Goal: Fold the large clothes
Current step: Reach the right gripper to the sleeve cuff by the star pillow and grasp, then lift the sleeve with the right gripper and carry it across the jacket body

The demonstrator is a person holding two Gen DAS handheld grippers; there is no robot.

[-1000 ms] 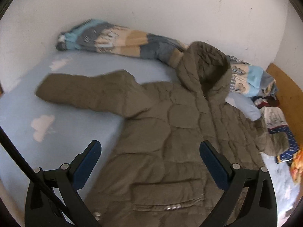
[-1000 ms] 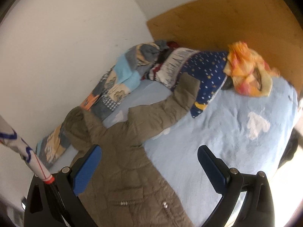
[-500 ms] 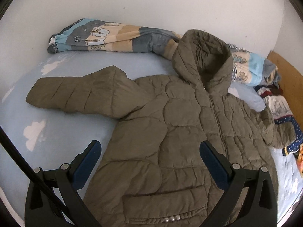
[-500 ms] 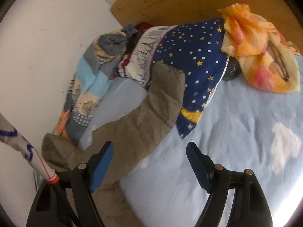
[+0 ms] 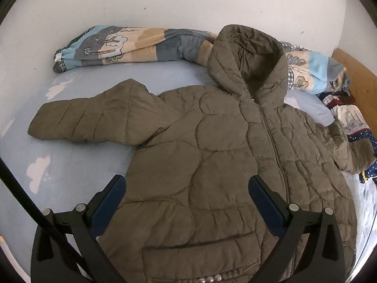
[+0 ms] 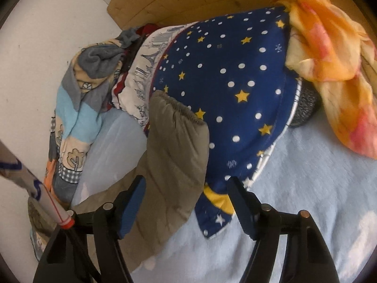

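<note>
Sleeve-fold step: jacket (image 5: pixel 212 165) flat on bed (image 5: pixel 70 188); right gripper (image 6: pixel 186 202) jaws open over sleeve (image 6: pixel 174 151), needs closing; left gripper (image 5: pixel 186 198) open, empty.

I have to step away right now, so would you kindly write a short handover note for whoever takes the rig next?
Left gripper: open, empty, over the jacket body.
Right gripper: open, empty, straddling the jacket's sleeve near the cuff.
Jacket lies front up, zipped, spread on the bed, both sleeves out, hood against the wall. One cuff overlaps the star-print cloth.
Done: spread flat. Left: every fold.
</note>
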